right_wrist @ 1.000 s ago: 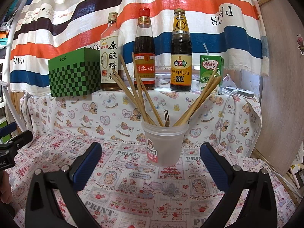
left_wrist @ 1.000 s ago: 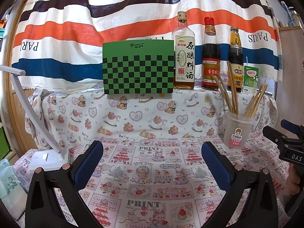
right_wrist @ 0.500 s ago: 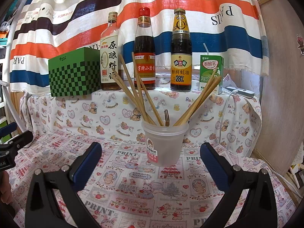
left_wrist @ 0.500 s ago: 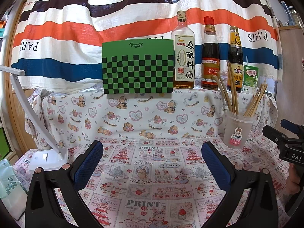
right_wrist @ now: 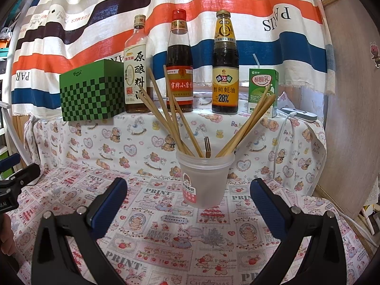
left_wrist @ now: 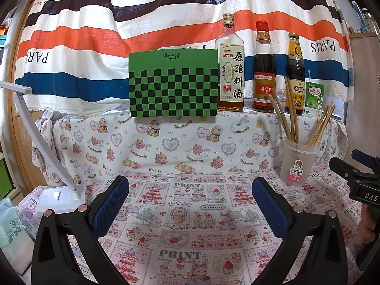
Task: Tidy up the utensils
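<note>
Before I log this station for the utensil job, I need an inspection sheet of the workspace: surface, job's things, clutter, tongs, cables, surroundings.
Surface: printed tablecloth over table and rear ledge.
Job's things: translucent cup upright, holding wooden chopsticks splayed to both sides and a fork; no loose utensils seen.
Clutter: green checkered box, three sauce bottles, drink carton on the ledge; white desk lamp at left.
Tongs: left tongs open, empty; right tongs open, empty, cup ahead between the tips.
Cables: white cable hanging from the ledge at right.
Surroundings: striped cloth backdrop; wooden panel at right.
</note>
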